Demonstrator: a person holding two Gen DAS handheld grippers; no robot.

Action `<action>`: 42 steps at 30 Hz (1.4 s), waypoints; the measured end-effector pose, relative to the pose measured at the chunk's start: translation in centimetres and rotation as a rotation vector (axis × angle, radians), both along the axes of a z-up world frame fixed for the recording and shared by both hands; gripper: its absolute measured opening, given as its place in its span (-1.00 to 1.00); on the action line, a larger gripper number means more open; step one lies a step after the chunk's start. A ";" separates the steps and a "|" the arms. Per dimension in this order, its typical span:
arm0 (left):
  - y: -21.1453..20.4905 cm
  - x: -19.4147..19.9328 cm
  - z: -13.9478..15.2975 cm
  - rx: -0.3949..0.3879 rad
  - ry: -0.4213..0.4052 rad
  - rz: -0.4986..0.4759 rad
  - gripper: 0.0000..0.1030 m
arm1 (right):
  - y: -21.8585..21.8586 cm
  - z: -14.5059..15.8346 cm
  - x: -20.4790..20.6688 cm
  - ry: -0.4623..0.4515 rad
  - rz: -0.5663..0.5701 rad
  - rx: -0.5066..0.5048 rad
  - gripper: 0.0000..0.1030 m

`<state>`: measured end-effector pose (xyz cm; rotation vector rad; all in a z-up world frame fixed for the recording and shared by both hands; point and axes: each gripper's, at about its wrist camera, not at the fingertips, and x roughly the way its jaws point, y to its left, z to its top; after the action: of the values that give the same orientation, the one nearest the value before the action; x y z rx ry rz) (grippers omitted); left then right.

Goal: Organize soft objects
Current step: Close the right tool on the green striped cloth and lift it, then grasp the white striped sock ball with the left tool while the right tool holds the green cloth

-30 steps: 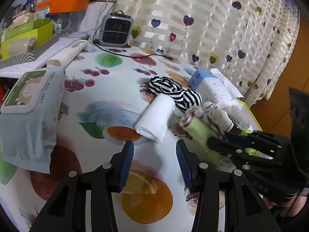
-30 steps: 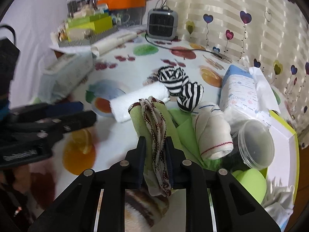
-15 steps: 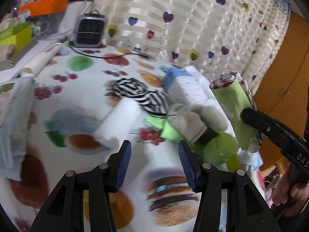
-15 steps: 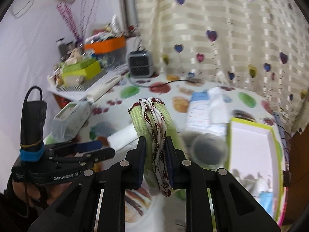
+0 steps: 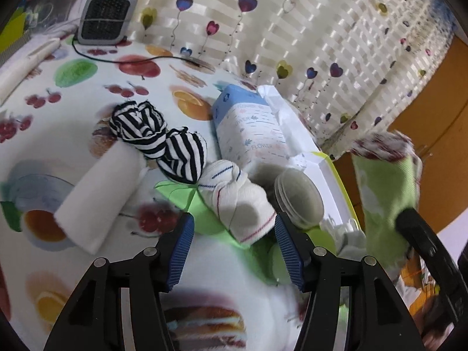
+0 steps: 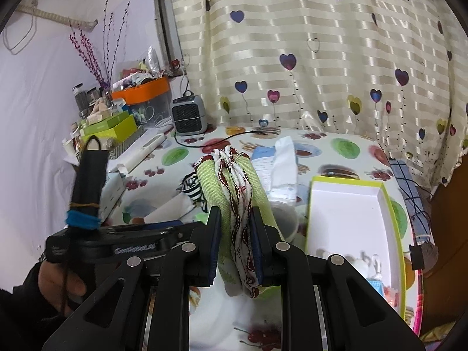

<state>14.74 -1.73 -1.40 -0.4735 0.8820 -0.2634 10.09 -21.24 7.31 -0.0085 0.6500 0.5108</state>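
My right gripper (image 6: 235,244) is shut on a rolled green cloth with red-and-white trim (image 6: 234,193), held up above the table; that green roll (image 5: 386,193) also shows at the right of the left wrist view. My left gripper (image 5: 232,253) is over the table with its jaws opening wide and nothing between them. Just ahead of it lies a knotted white cloth with blue and red stripes (image 5: 237,199) on a green cloth (image 5: 181,193). Behind lie a black-and-white striped bundle (image 5: 158,137) and a white rolled towel (image 5: 99,193).
A white box with a lime rim (image 6: 351,219) sits on the right of the fruit-print table. A clear round tub (image 5: 301,201), a blue tissue pack (image 5: 248,128), a grey heater (image 5: 106,14) with its cord, and stacked boxes (image 6: 117,128) stand around.
My left gripper has swung right from the white towel toward the knotted white cloth, its jaws spreading wider. My right gripper has lifted the green roll off the pile and turned toward the lime-rimmed box.
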 end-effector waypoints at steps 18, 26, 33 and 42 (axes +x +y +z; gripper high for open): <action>-1.6 3.7 -1.7 -0.017 0.086 0.038 0.11 | -2.6 -1.0 0.9 0.017 -0.033 0.041 -0.61; -1.5 2.8 -1.1 0.019 0.047 0.031 -0.06 | -2.5 -1.1 0.7 0.023 -0.036 0.037 -0.61; -0.7 0.5 0.9 0.033 -0.025 0.037 -0.07 | -2.2 -0.7 0.1 0.011 -0.035 0.036 -0.61; -0.6 -2.5 4.0 0.052 -0.121 0.015 -0.07 | -2.5 0.3 -1.1 -0.013 -0.050 0.041 -0.61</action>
<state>12.21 -2.36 2.62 -0.4110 0.7651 -0.2522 9.02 -23.77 7.58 0.0428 0.6251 0.4749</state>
